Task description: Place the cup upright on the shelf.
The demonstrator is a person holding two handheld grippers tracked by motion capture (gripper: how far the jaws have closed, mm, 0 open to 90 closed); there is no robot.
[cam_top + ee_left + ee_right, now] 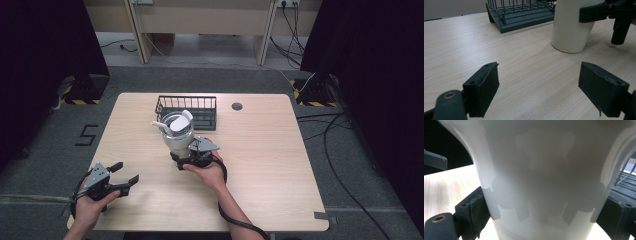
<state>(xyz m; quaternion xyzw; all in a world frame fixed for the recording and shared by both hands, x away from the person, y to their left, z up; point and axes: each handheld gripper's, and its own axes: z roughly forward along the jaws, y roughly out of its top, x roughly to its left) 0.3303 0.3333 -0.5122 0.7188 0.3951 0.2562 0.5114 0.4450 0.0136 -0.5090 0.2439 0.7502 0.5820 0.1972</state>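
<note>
Right gripper (186,156) is clamped on the white cup (177,134), which stands upright on the table (260,165) just in front of the basket (200,106). Left gripper (126,177) sits w/ jaws apart, empty, well apart from it. Cup is grasped; lift & placing likely left.

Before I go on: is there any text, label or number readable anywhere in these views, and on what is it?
"5": a dark mark on the grey floor left of the table, seen in the high view.
White cup held in the right gripper: no print visible.
Black wire basket: no label to be seen.
Left gripper: no readable marking.
</note>
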